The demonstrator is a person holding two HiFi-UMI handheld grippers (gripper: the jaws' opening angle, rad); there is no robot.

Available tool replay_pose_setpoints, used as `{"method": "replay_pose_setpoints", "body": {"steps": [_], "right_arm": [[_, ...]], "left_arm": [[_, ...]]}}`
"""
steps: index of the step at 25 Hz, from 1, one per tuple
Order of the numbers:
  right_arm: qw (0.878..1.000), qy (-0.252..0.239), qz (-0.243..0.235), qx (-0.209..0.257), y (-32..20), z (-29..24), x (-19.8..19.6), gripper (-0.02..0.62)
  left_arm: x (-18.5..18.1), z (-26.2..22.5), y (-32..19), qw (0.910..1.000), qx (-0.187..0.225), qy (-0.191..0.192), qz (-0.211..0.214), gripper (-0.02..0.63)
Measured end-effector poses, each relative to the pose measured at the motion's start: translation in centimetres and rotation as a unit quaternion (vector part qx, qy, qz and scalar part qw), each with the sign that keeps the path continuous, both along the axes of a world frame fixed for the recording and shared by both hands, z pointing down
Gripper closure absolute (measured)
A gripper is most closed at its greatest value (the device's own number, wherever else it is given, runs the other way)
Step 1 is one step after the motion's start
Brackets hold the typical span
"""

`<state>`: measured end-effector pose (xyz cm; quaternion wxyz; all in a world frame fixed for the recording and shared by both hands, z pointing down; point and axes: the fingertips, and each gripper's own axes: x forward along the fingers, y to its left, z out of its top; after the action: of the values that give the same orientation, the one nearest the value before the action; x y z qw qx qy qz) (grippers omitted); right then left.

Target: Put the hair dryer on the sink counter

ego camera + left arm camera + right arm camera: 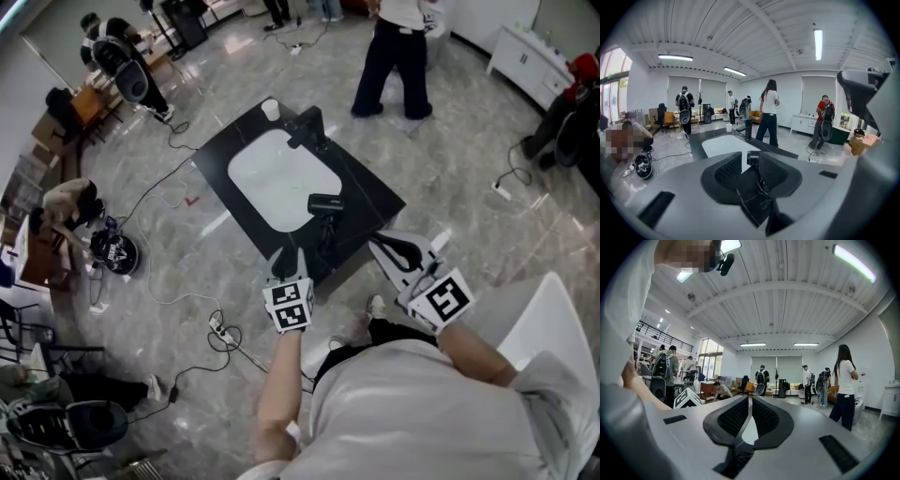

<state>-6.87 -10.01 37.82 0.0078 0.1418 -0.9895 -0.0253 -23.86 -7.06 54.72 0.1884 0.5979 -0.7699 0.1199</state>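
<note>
The black hair dryer [325, 202] lies on the black sink counter [370, 192], at the near right rim of the white basin [277, 173], its handle pointing towards me. My left gripper [289, 258] hovers at the counter's near edge, left of the dryer and apart from it. In the left gripper view its jaws [750, 164] stand a little apart with nothing pinched; the dryer's barrel [752, 158] shows beyond the gap. My right gripper [384, 246] hangs off the counter's near right corner, pointing level into the room; its pads [764, 416] are together with nothing between them.
A black faucet [307, 127] and a white cup [271, 109] stand at the counter's far end. A person [394, 56] stands just beyond it, and others sit or crouch at the left. Cables and a power strip [217, 325] lie on the floor near my feet.
</note>
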Motion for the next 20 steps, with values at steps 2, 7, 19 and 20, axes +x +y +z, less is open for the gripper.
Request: {"method": "replay_pose_setpoints", "body": {"steps": [2,7,19,20], "right_arm": [[1.000,0.000,0.000,0.000,0.3,0.0,-0.2,0.548],[1.000,0.002,-0.002,0.005,1.2,-0.1,-0.6,0.548],[1.000,0.003,-0.019,0.008,3.2,-0.3,-2.1,0.548],[1.000,0.003,-0.022,0.009,3.4,-0.5,-2.3,0.548]], "left_arm": [[0.1,-0.8,0.3,0.9999,0.010,0.000,0.000,0.500],[0.2,-2.8,1.5,0.9994,0.035,-0.004,-0.004,0.517],[-1.4,-6.9,5.4,0.9941,0.093,-0.030,-0.046,0.586],[-1.6,-7.1,5.8,0.9938,0.095,-0.030,-0.048,0.591]]}}
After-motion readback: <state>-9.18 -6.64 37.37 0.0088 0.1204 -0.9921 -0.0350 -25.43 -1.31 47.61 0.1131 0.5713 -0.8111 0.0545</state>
